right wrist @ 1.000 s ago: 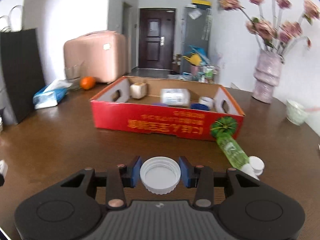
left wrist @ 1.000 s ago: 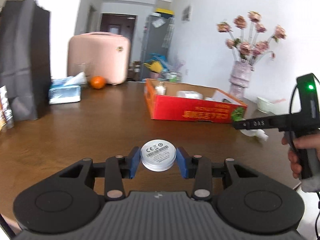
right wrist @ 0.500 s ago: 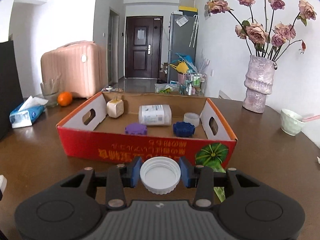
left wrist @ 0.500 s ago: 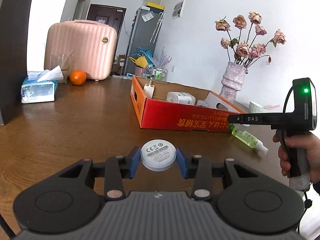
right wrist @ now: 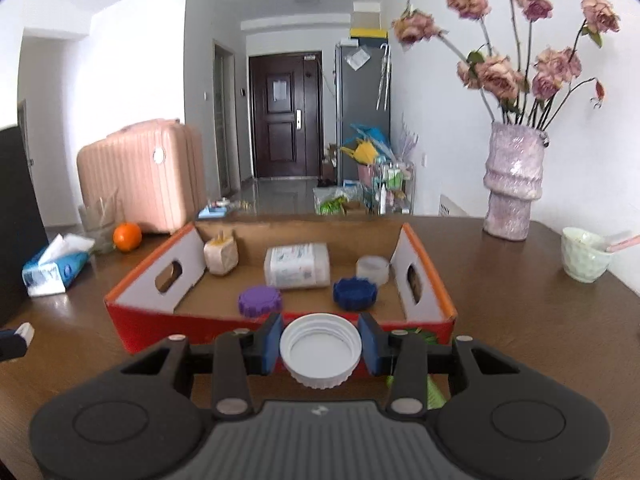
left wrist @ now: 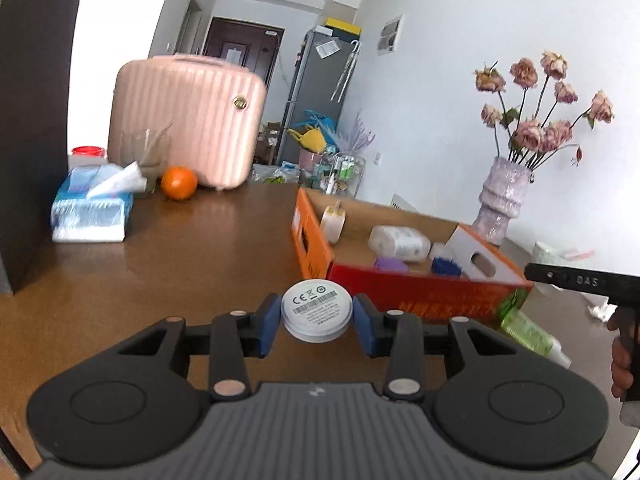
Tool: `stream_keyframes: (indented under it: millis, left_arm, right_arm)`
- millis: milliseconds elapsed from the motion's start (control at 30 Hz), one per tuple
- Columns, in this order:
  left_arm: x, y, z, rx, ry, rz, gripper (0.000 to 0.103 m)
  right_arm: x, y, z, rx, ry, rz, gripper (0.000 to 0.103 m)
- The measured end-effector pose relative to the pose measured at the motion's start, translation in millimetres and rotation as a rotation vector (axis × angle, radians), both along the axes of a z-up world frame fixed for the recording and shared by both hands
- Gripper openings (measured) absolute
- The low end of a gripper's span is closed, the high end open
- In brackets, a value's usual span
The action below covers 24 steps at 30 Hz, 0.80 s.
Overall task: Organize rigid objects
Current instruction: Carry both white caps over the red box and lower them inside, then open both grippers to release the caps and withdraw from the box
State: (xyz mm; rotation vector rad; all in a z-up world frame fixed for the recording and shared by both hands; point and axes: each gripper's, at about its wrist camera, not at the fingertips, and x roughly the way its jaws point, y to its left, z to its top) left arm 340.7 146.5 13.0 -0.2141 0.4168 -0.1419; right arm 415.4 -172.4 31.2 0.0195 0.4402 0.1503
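Note:
My left gripper (left wrist: 317,316) is shut on a white round disc (left wrist: 317,310) with a barcode label, held above the brown table just left of the red cardboard box (left wrist: 420,294). My right gripper (right wrist: 320,346) is shut on a white screw cap (right wrist: 320,350), hollow side up, right at the near wall of the red box (right wrist: 160,326). Inside the box lie a purple cap (right wrist: 260,301), a blue cap (right wrist: 355,293), a white bottle (right wrist: 298,266) on its side, a beige plug (right wrist: 221,255) and a small clear cup (right wrist: 373,268).
A green bottle (left wrist: 528,334) lies on the table by the box's near right corner. A tissue pack (left wrist: 90,210), an orange (left wrist: 179,183) and a pink suitcase (left wrist: 188,120) stand at the back left. A flower vase (right wrist: 514,184) and a pale green bowl (right wrist: 584,254) stand right.
Both grippers have moved toward the red box with their loads; the box looks larger and its inside shows. In the left wrist view the other gripper has slid to the right edge.

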Motion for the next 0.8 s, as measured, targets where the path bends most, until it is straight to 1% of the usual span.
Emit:
stream_keyframes:
  millis: [100,167,233,333,400,467,567,633,667,700,733,767,800]
  left_arm:
    - [10.8,-7.5,17.2,0.036,-0.043,0.01,0.04]
    - [24.0,-17.5,28.5,0.06,-0.067,0.005,0.04]
    - [45.0,-28.2,33.8,0.082,-0.057,-0.009,0.04]
    - [90.5,-45.1,33.4,0.076,0.011,-0.039,0.04]
    - [122.8,-57.0,28.9,0.096,0.067,-0.051,0.04]
    - [159.5,-70.6,22.0,0.151,0.12,-0.036,0.04]
    - [203.7,-81.3,10.0,0.171,0.205,-0.053,0.041]
    - [226.2,-84.4,1.9,0.161,0.235,-0.017,0.042]
    - [235.9,-84.4,-2.4,0.154,0.255,0.014,0.043]
    - [241.5,-84.3,-5.5,0.151,0.269,0.024,0.045]
    - [243.8,-84.2,-7.3,0.143,0.274,0.026,0.049]
    - [241.9,-83.8,-7.2,0.132,0.263,0.025,0.054]
    - [238.2,-83.0,-5.5,0.122,0.247,0.015,0.064]
  right_arm:
    - [6.7,-16.9,12.3,0.045,-0.02,0.013,0.04]
    - [19.4,-24.7,17.8,0.061,-0.019,0.039,0.04]
    - [33.7,-29.6,19.1,0.078,-0.02,0.076,0.04]
    - [62.2,-31.1,14.2,0.073,-0.002,0.131,0.04]
    - [89.5,-29.6,8.0,0.057,0.061,0.153,0.04]
    - [114.0,-26.1,2.5,0.061,0.105,0.19,0.04]
    - [153.4,-11.2,-3.8,0.045,0.172,0.253,0.04]
    - [173.8,0.2,-11.3,0.045,0.218,0.297,0.04]
    - [184.2,6.3,-16.4,0.045,0.238,0.299,0.04]
    - [191.0,11.1,-20.7,0.043,0.257,0.299,0.04]
    - [195.4,15.2,-24.2,0.039,0.269,0.298,0.04]
    - [197.8,19.2,-27.0,0.031,0.275,0.294,0.042]
    - [197.9,21.5,-28.5,0.026,0.273,0.285,0.049]
